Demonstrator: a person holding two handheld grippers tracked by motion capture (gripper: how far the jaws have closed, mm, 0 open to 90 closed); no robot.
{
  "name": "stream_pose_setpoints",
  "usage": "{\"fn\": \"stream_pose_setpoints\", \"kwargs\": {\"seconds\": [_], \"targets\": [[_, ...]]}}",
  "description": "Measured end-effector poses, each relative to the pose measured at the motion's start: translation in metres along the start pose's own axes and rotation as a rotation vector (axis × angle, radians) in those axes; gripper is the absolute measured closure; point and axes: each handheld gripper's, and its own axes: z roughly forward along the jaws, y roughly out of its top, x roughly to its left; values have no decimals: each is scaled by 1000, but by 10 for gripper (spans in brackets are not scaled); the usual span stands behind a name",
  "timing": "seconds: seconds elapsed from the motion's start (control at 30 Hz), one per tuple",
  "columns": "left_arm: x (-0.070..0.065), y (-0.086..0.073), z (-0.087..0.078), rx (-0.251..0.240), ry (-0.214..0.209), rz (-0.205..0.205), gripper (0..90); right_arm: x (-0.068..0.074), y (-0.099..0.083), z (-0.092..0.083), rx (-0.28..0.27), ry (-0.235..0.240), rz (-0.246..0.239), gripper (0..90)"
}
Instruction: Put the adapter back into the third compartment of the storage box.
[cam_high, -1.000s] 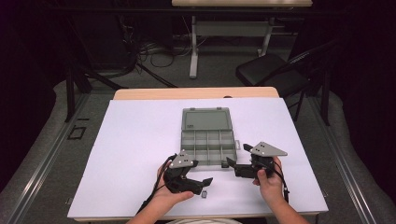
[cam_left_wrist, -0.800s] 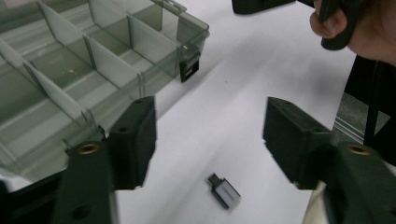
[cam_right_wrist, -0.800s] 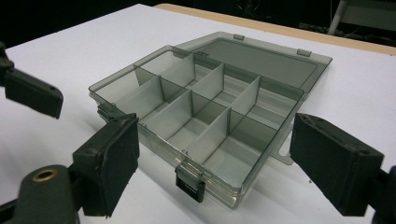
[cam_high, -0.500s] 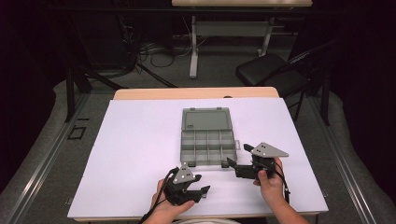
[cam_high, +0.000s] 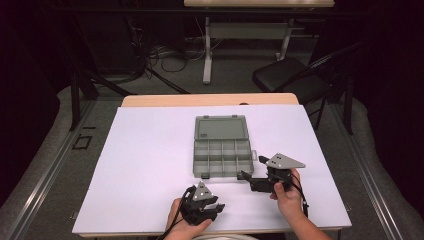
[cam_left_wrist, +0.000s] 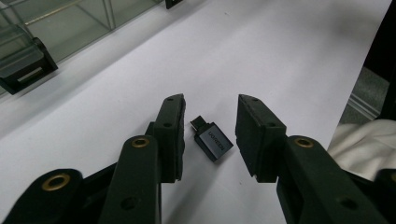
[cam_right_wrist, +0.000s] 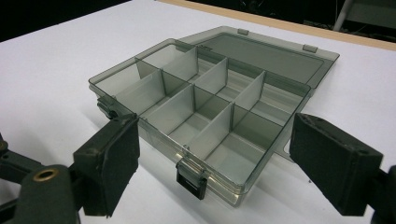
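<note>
The left gripper (cam_left_wrist: 208, 135) sits low over the white table (cam_high: 150, 165) near the front edge, its jaws straddling a small dark adapter (cam_left_wrist: 212, 140) that lies flat on the surface. The jaws have just been closing, yet a gap shows on each side of the adapter — the pads are not pressing on it, so nothing is held. In the left gripper view the adapter lies askew to the jaws, its narrow plug end pointing away and toward one pad.

The right gripper (cam_right_wrist: 215, 172) hovers just in front of the open grey organizer box (cam_right_wrist: 201, 102), jaws spread wide and empty, level with the front latch (cam_right_wrist: 190, 182). The box stands in the middle of the table with its lid folded back flat and every compartment I can see bare.

My worry is the skewed lie of the adapter: if the pads meet it corner-first, it could twist or squirt out across the smooth sheet rather than seat squarely. It is also thin and flat on the table — pads held slightly too high would likely clip only its top edge and drop it on the lift
</note>
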Motion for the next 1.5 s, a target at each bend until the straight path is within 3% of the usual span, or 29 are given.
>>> {"fn": "stream_pose_setpoints", "kwargs": {"seconds": [0.63,1.2,1.5], "targets": [[-5,-2,5,22,28,-4,659,-2,-1,1,4,17,23,170],[-5,-3,5,28,75,38,759,-4,-1,1,6,19,27,177],[-6,-2,5,27,70,35,768,-4,-2,2,5,19,29,177]]}}
